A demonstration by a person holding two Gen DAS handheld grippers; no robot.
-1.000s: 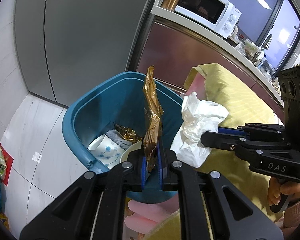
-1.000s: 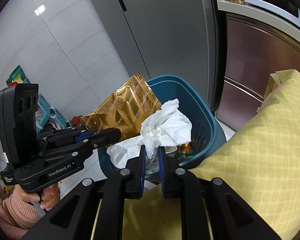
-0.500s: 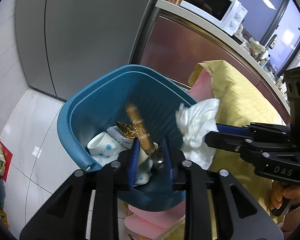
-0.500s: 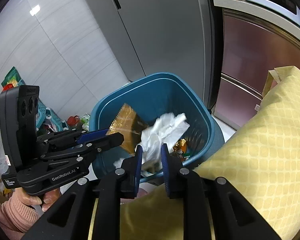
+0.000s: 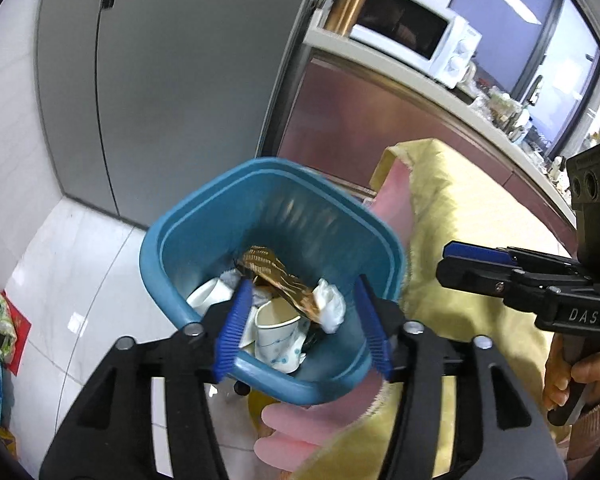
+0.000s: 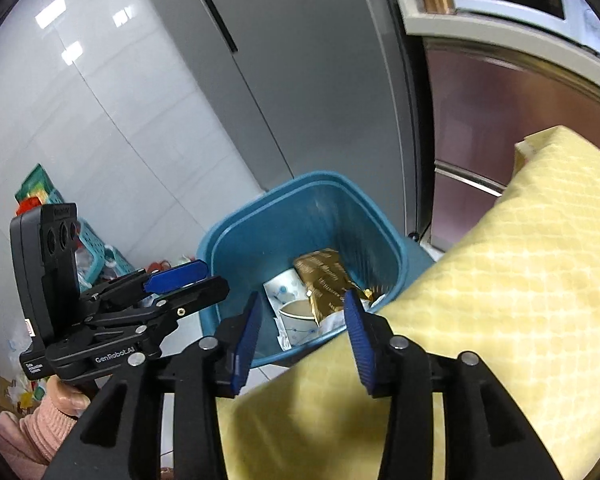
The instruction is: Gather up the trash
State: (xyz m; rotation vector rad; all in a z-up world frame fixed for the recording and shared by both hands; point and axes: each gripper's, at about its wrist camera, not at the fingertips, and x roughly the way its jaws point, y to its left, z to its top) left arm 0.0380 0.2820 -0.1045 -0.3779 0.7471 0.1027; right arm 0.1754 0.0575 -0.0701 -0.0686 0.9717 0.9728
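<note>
A blue trash bin (image 5: 188, 236) (image 6: 236, 248) stands on the floor beside the table edge. Inside it lie a gold foil wrapper (image 5: 278, 276) (image 6: 326, 282), a crumpled white tissue (image 5: 330, 306) and white paper cups (image 5: 278, 330) (image 6: 296, 314). My left gripper (image 5: 302, 326) is open and empty over the bin's near rim; it also shows in the right wrist view (image 6: 188, 280). My right gripper (image 6: 302, 338) is open and empty above the bin and the cloth edge; it also shows in the left wrist view (image 5: 472, 268).
A yellow quilted tablecloth (image 5: 468, 216) (image 6: 500, 280) covers the table to the right of the bin. A grey fridge (image 5: 180, 80) stands behind the bin. A white microwave (image 5: 416, 36) sits on a counter. Clutter and a teal basket (image 6: 96, 256) lie on the floor at left.
Both grippers opened. The gold wrapper fell from my left gripper and the tissue from my right gripper; both now lie in the bin.
</note>
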